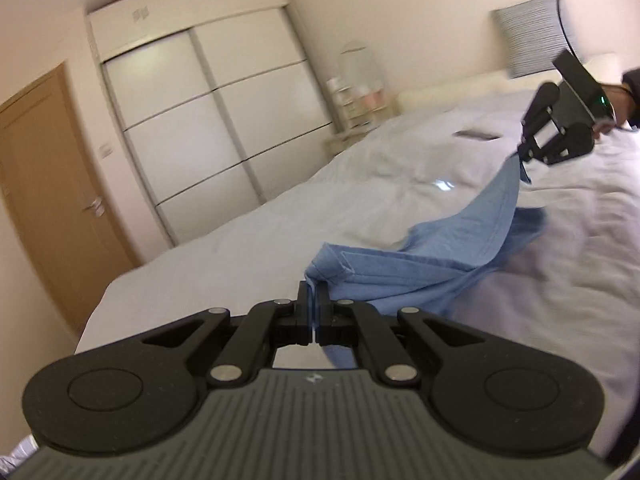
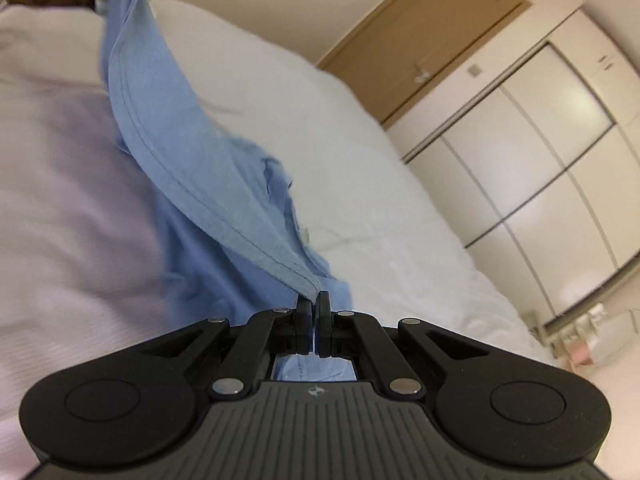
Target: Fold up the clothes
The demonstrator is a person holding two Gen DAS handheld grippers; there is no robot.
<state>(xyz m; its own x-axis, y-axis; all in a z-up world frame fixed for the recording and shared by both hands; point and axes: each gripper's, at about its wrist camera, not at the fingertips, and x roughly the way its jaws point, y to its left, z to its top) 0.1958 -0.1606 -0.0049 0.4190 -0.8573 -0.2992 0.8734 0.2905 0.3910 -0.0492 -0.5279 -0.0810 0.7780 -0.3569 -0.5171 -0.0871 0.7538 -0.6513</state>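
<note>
Two clamped grippers, left (image 1: 313, 294) and right (image 2: 314, 304), each pinching blue garment (image 1: 420, 264) (white bed (image 1: 240, 240), wardrobe (image 1: 200, 120) beyond).

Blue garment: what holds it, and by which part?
Both tongs, left and right, are shut on the blue garment, each pinching a hemmed edge.

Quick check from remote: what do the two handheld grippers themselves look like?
Both match: the left gripper and right gripper have matte black linkage arms with silver pivot pins, round black side housings and a ribbed grey body with a small logo. The left wrist view shows a green light on the right one and a dark sleeve.
</note>
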